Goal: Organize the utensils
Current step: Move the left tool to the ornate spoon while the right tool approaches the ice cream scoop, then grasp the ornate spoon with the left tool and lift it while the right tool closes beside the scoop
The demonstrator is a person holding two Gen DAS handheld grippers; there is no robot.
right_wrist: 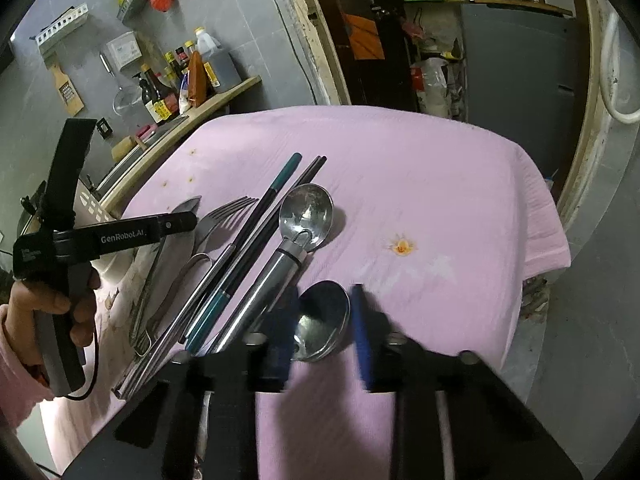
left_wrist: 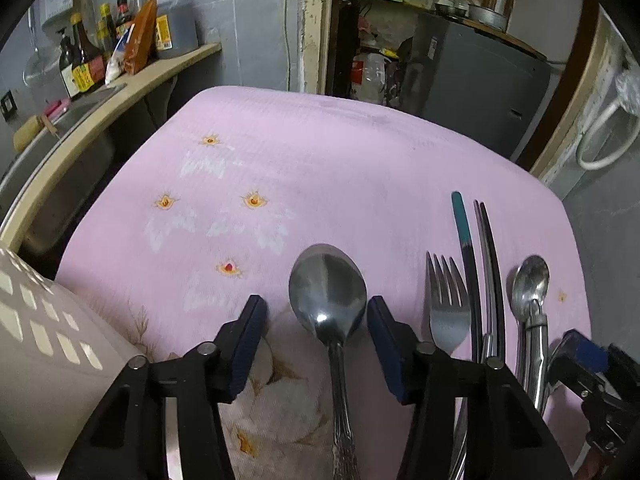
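Steel utensils lie on a pink cloth [left_wrist: 320, 152]. In the left wrist view a large spoon [left_wrist: 329, 292] lies between the open fingers of my left gripper [left_wrist: 316, 312], untouched. To its right lie a fork [left_wrist: 448, 304], dark chopsticks [left_wrist: 486, 264] with a teal-tipped one [left_wrist: 462, 224], and a scoop [left_wrist: 530, 284]. In the right wrist view my right gripper [right_wrist: 322, 320] is open around the bowl of a smaller spoon [right_wrist: 322, 320]. The scoop [right_wrist: 306, 214], chopsticks [right_wrist: 256, 232] and fork [right_wrist: 224, 216] lie to its left. My left gripper [right_wrist: 176, 224] shows there too.
A perforated beige basket [left_wrist: 44, 340] stands at the near left. A counter with sauce bottles [left_wrist: 84, 56] and a sink [left_wrist: 60, 128] runs along the left. The cloth's right edge [right_wrist: 552, 216] drops off toward the floor. A grey cabinet [left_wrist: 472, 80] stands behind.
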